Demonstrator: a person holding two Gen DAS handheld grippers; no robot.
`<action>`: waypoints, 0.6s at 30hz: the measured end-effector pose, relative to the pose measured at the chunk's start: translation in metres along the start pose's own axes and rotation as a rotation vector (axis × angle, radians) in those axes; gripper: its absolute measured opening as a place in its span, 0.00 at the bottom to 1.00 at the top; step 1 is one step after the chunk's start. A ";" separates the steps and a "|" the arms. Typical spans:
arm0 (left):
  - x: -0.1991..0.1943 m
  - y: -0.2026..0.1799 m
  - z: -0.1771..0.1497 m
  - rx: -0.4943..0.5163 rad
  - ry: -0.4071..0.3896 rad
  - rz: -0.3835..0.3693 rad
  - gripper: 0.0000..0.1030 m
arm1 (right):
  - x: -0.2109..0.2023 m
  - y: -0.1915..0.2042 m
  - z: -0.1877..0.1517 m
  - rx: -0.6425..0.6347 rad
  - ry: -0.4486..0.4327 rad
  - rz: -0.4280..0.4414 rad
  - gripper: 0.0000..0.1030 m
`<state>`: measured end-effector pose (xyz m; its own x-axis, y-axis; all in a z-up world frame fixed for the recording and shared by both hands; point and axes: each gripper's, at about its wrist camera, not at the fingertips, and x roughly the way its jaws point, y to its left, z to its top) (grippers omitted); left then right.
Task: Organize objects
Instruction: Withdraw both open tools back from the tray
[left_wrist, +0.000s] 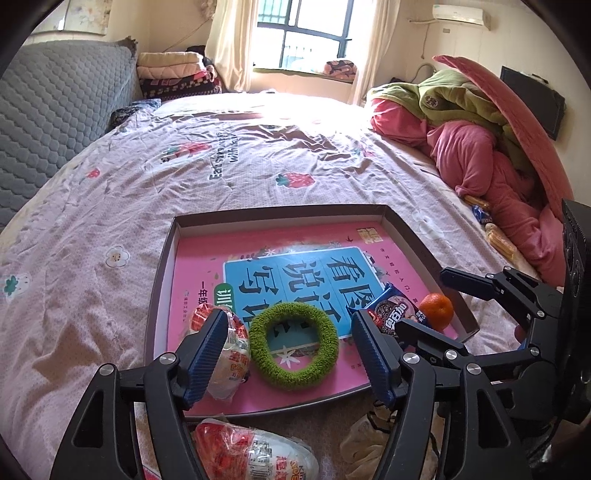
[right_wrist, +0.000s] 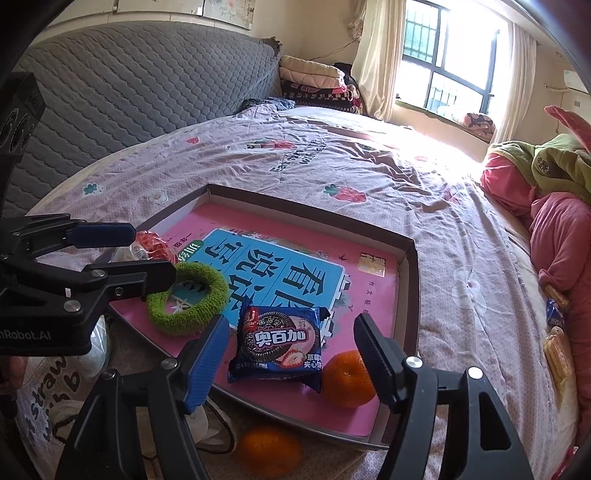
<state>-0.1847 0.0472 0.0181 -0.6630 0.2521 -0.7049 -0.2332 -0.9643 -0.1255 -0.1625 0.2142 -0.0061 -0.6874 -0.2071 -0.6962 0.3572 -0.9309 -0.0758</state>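
A: What is observed nearest the cameras?

B: A red-and-white snack packet and a cream fabric item are seen on the bed, both partly hidden by the left gripper. A loose orange is seen before the tray.

A: How are the grippers set?

B: Both are spread wide, nothing held. The right gripper is positioned over the cookie packet.

A: What is contained in the tray?

B: A green ring, a second orange and another packet, half covered, are laid on a pink book. Farther off, bedding is piled; yellow items beneath it cannot be identified.
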 end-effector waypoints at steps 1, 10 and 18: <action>-0.002 0.001 0.000 -0.002 -0.004 0.003 0.69 | -0.001 -0.001 0.001 0.006 -0.004 0.002 0.68; -0.020 0.008 0.002 -0.008 -0.039 0.033 0.70 | -0.019 0.001 0.007 0.015 -0.058 0.023 0.70; -0.037 0.008 0.002 -0.015 -0.071 0.050 0.72 | -0.035 0.003 0.011 0.017 -0.103 0.045 0.71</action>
<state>-0.1631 0.0305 0.0444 -0.7225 0.2084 -0.6593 -0.1883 -0.9768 -0.1023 -0.1440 0.2154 0.0261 -0.7325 -0.2776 -0.6216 0.3788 -0.9249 -0.0334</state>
